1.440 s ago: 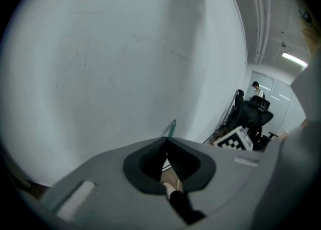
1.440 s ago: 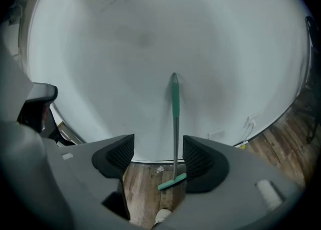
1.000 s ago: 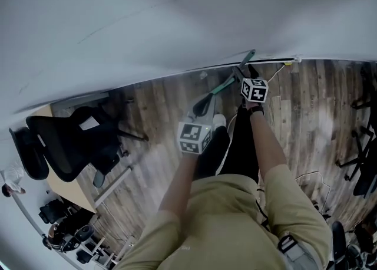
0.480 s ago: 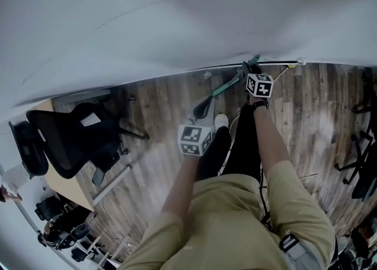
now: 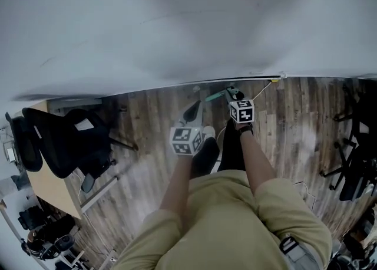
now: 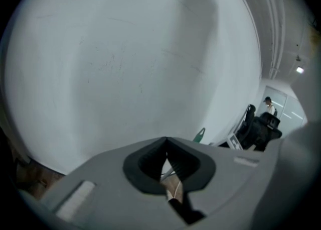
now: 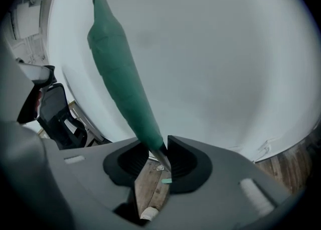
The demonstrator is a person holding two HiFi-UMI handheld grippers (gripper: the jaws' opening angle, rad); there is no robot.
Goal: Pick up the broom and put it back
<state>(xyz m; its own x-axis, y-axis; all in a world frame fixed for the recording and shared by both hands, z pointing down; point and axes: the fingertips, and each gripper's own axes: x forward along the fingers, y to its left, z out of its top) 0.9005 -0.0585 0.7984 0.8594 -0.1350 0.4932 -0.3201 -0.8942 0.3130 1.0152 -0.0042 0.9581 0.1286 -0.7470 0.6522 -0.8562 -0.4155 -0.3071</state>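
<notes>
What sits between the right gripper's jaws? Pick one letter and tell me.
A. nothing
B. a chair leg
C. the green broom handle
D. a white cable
C: in the right gripper view the green broom handle rises from between the jaws of the right gripper, with the pads against it, though the jaws are opening slightly.

The green-handled broom (image 5: 217, 94) is over the far edge of the wood-plank floor (image 5: 294, 121), right by the plain white wall (image 5: 177, 27) and just beyond the person's legs (image 5: 227, 145). Well off to the left there's a black office chair (image 5: 65, 139), with a light wooden desk (image 5: 56, 186) on its near side.
</notes>
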